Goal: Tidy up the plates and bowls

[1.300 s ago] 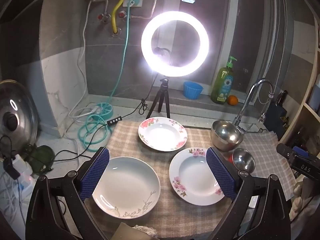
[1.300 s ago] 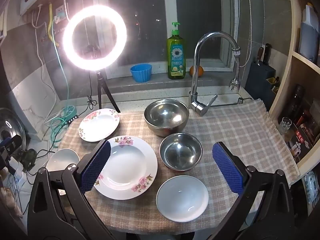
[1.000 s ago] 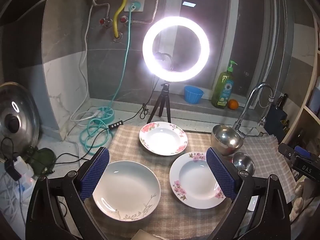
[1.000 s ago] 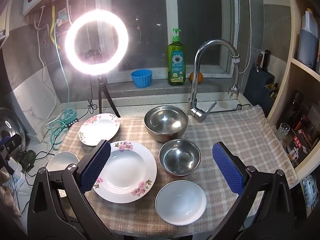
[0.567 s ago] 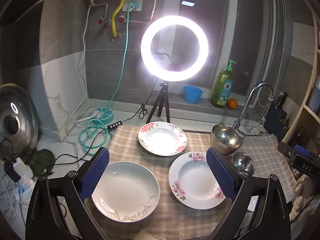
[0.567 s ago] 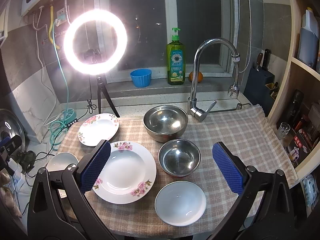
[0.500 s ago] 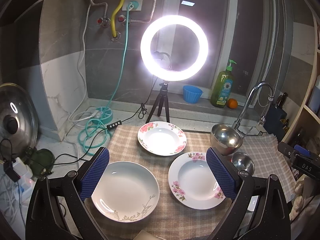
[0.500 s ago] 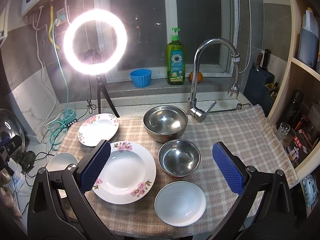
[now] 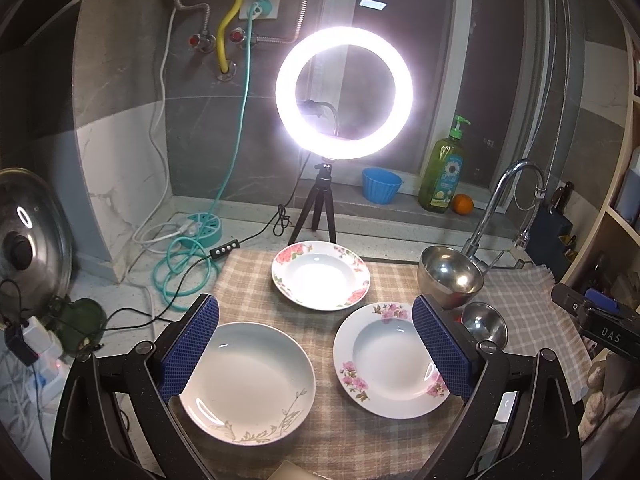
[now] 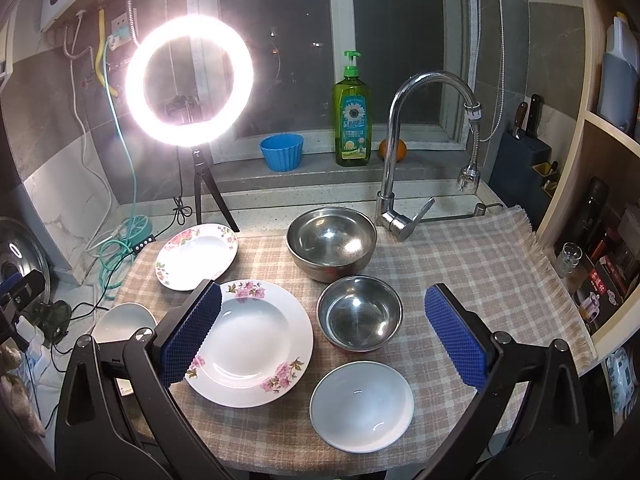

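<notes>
Hovering wide-open, seemingly empty: left claw (image 9: 316, 344), right claw (image 10: 324, 336)

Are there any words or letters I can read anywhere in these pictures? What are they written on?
"DAS": white letters on the black device at the right edge of the left wrist view.
Green soap bottle: its label shows a sunflower and some writing, too small to read.
Red boxes on the shelf at right: printed characters, too blurred to read.
Plates, bowls and both tools: no writing.
</notes>
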